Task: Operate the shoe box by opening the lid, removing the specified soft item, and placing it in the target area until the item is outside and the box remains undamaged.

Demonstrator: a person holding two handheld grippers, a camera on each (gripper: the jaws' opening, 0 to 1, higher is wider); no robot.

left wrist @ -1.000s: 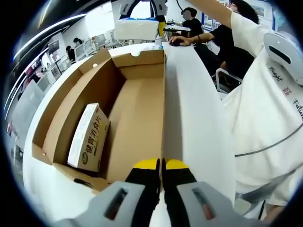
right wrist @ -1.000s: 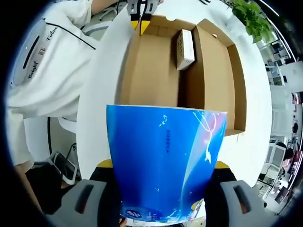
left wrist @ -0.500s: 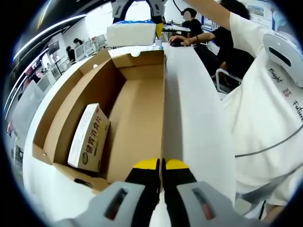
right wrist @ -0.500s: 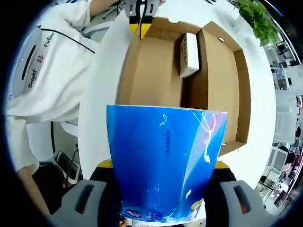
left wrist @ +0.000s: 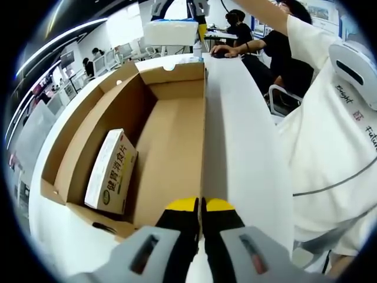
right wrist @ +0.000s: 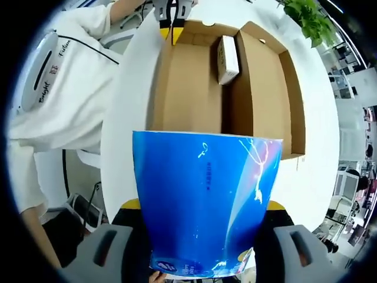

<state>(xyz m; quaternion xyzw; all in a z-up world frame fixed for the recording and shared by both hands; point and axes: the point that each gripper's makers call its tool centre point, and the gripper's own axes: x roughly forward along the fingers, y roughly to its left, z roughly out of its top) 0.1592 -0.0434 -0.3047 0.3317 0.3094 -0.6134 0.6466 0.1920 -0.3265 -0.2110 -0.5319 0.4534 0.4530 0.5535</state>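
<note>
An open cardboard shoe box [left wrist: 171,135] lies on a white table, and a small cream carton [left wrist: 111,171] leans against its left inner wall. My left gripper [left wrist: 201,206] is shut on the edge of the white lid [left wrist: 235,135], which folds out to the right. In the right gripper view, my right gripper [right wrist: 203,207] is shut on a soft blue pack [right wrist: 206,177], held above the near end of the box [right wrist: 188,82]. The carton [right wrist: 227,59] and the left gripper [right wrist: 171,17] show at the box's far end. The left gripper view shows the pack [left wrist: 171,30] beyond the box.
The white table [left wrist: 65,236] curves around the box. A person in a white shirt [left wrist: 330,135] stands close on the lid side. Other people sit at a desk [left wrist: 259,41] behind. A green plant [right wrist: 309,20] stands past the table.
The right gripper has shifted a little with the blue pack still in it; the pack now sits slightly higher in the left gripper view. The left gripper keeps its hold on the lid.
</note>
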